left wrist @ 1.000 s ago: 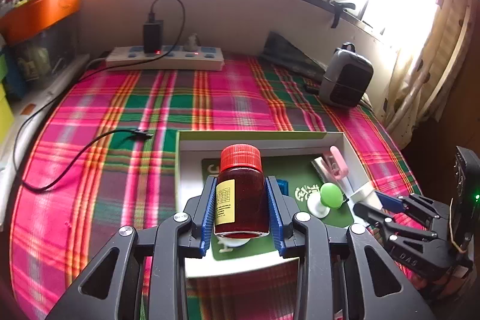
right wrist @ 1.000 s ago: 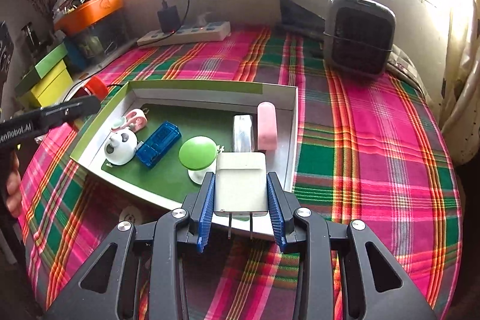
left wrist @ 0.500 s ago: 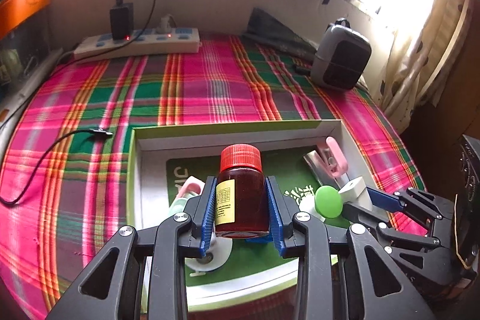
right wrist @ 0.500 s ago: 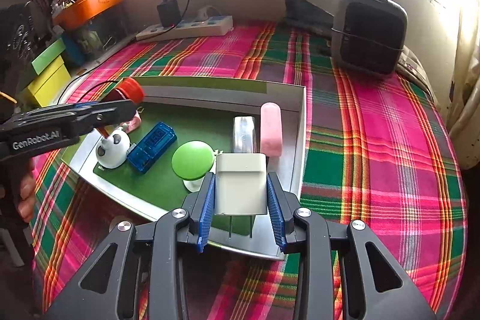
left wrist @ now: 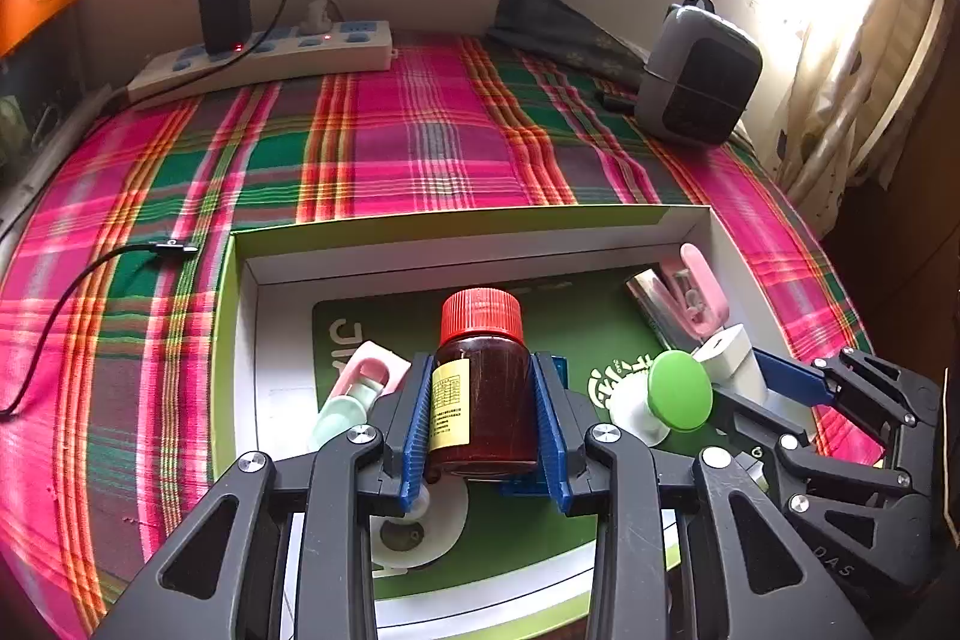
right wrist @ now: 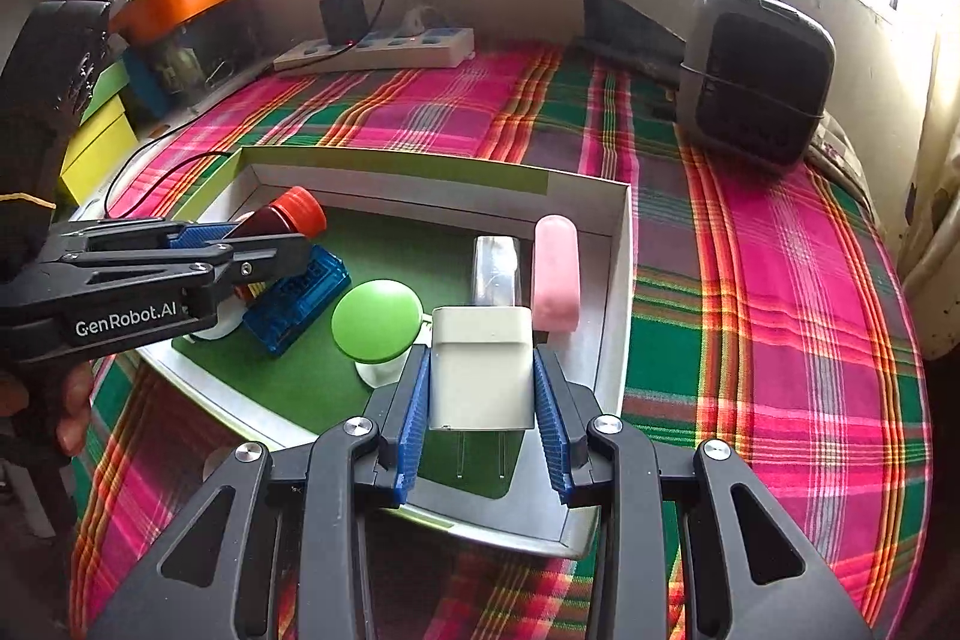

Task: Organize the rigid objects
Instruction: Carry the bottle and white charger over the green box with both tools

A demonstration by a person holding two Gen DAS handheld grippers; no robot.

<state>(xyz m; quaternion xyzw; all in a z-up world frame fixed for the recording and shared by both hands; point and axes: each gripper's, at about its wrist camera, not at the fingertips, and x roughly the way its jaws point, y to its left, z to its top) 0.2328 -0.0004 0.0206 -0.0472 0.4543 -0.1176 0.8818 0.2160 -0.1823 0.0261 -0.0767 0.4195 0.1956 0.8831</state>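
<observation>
My left gripper (left wrist: 483, 421) is shut on a dark red bottle (left wrist: 483, 403) with a red cap and a yellow label, held over the left part of a shallow white tray (left wrist: 480, 244) with a green floor. My right gripper (right wrist: 483, 400) is shut on a white plug adapter (right wrist: 482, 367), its two prongs pointing toward me, above the tray's near right corner. In the right wrist view the left gripper (right wrist: 240, 250) reaches in from the left with the red-capped bottle (right wrist: 288, 217). Inside the tray (right wrist: 621, 280) lie a blue block (right wrist: 300, 295), a green-topped white knob (right wrist: 377, 319), a clear case (right wrist: 497, 268) and a pink case (right wrist: 556, 271).
The tray rests on a pink and green plaid cloth (left wrist: 420, 142). A white power strip (left wrist: 264, 61) with a black charger sits at the back wall. A grey speaker-like box (right wrist: 756, 73) stands at the back right. A black cable (left wrist: 90, 274) lies left of the tray. A pink and mint holder (left wrist: 357, 391) lies in the tray.
My left gripper has carried the red bottle forward and down, from the tray's near edge to over its inside. The right gripper with the plug adapter has hardly moved.
</observation>
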